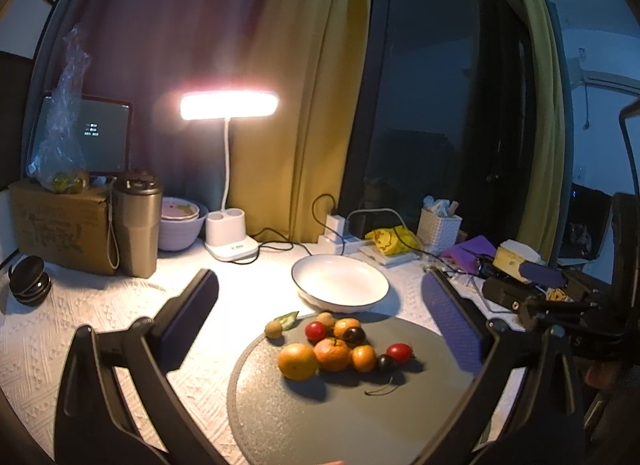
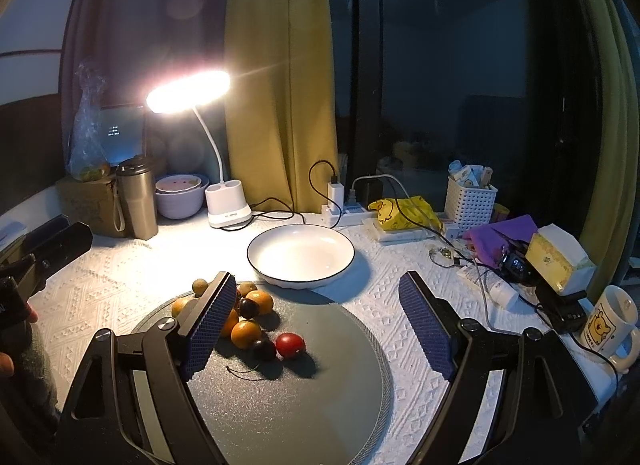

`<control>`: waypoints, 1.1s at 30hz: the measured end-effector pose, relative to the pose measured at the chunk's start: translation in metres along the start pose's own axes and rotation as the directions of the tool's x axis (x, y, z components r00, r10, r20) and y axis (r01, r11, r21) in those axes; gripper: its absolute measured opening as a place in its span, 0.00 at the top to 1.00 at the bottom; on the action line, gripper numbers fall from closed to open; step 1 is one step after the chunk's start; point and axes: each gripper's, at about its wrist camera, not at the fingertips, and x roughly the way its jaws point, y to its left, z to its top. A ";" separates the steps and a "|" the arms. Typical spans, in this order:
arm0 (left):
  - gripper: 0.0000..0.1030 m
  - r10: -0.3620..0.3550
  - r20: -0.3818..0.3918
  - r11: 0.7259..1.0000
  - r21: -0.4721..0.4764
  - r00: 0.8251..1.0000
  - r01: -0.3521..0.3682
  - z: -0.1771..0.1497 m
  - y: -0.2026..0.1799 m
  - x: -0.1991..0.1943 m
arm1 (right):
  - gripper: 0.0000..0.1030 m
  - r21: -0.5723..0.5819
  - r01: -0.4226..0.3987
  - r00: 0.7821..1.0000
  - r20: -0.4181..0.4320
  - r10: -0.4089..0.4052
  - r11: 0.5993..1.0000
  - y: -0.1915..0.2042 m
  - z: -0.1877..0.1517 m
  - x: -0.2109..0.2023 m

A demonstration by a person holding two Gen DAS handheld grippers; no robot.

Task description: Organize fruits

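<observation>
Left black two-finger gripper (image 1: 320,317), seen from its own wrist view: fingers (image 1: 188,321) with blue textured pads spread wide apart, one at lower left of the frame, the other at lower right, nothing held between them. Right black two-finger gripper (image 2: 324,325), in its own view: fingers (image 2: 426,323) likewise spread wide, empty. A person's hand (image 2: 6,363) shows at the left edge of the right wrist view.

Little can be read. The screen (image 1: 94,133) behind the plastic bag shows a few small white characters, too small to make out, and the cardboard box (image 1: 60,231) bears faint print that is illegible. The lamp base (image 1: 232,249) carries a tiny unreadable mark, and the mug (image 2: 610,321) has a cartoon bear with blurred lettering beneath.
</observation>
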 end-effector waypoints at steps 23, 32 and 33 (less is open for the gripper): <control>0.01 -0.001 -0.035 1.000 0.000 0.999 0.001 0.000 0.000 0.014 | 0.16 0.008 0.001 1.000 -0.018 -0.001 1.000 -0.002 0.002 0.008; 0.01 0.016 -0.158 1.000 0.003 0.987 -0.016 -0.016 0.005 0.054 | 0.16 0.023 -0.033 0.995 -0.090 0.035 0.999 -0.006 -0.007 0.042; 0.01 0.021 -0.183 1.000 0.004 0.983 -0.020 -0.019 0.005 0.061 | 0.16 0.026 -0.043 0.994 -0.101 0.045 0.999 -0.007 -0.008 0.047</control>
